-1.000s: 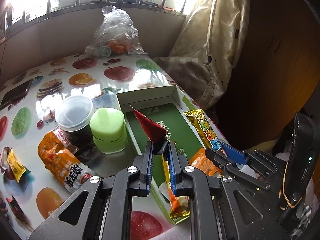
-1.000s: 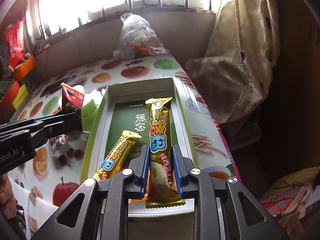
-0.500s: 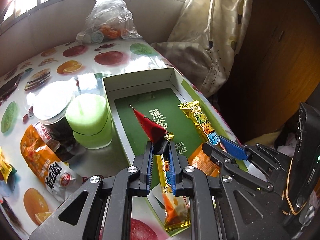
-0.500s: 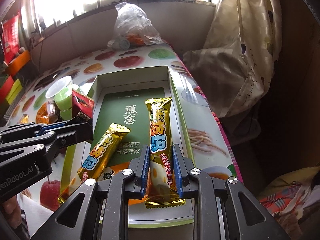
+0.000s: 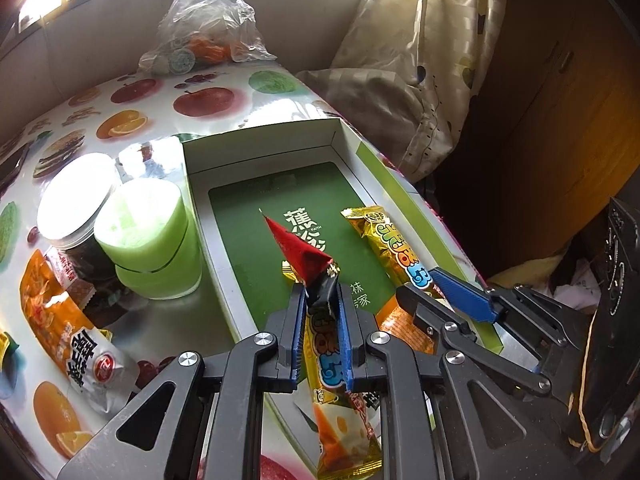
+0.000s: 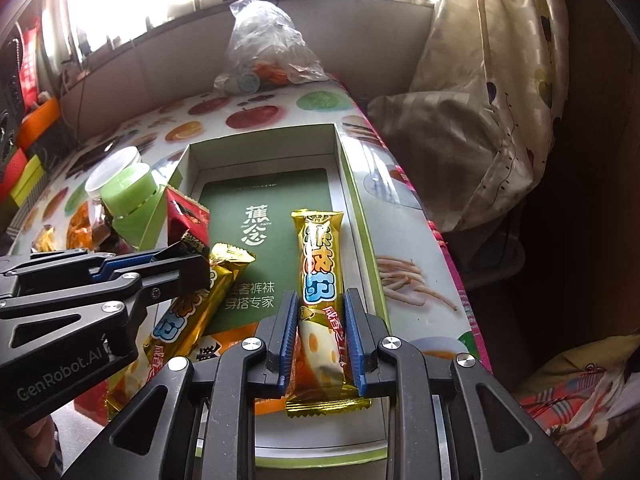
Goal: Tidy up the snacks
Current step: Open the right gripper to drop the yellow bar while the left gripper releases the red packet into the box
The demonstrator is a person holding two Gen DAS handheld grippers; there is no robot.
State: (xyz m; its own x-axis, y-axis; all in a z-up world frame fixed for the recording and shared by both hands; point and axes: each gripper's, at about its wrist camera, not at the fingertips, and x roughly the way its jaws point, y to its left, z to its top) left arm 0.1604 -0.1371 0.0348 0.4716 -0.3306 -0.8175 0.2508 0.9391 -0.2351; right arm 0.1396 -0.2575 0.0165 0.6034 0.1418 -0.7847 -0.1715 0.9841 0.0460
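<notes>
**Red packet carried in over the box**

The left gripper (image 5: 319,316), jaws pinching a red snack packet (image 5: 302,250) by its dark end, has travelled from above the bench edge beside the green tub (image 5: 148,240) to a spot over the open box (image 5: 260,148), and lower. The packet now hangs above the near gold bar (image 6: 192,308) lying in the box, so a release looks close.

The right gripper (image 6: 322,332) has barely moved; its jaws sit either side of the far-right gold bar (image 6: 320,264), which rests flat on the box floor. Whether the pads press it or merely flank it cannot be told.

An orange pouch (image 5: 60,332) waits on the fruit-print bench (image 5: 132,96), left of the box. The near gold bar's lower end is hidden behind the left gripper, and the red packet's print is unreadable.
</notes>
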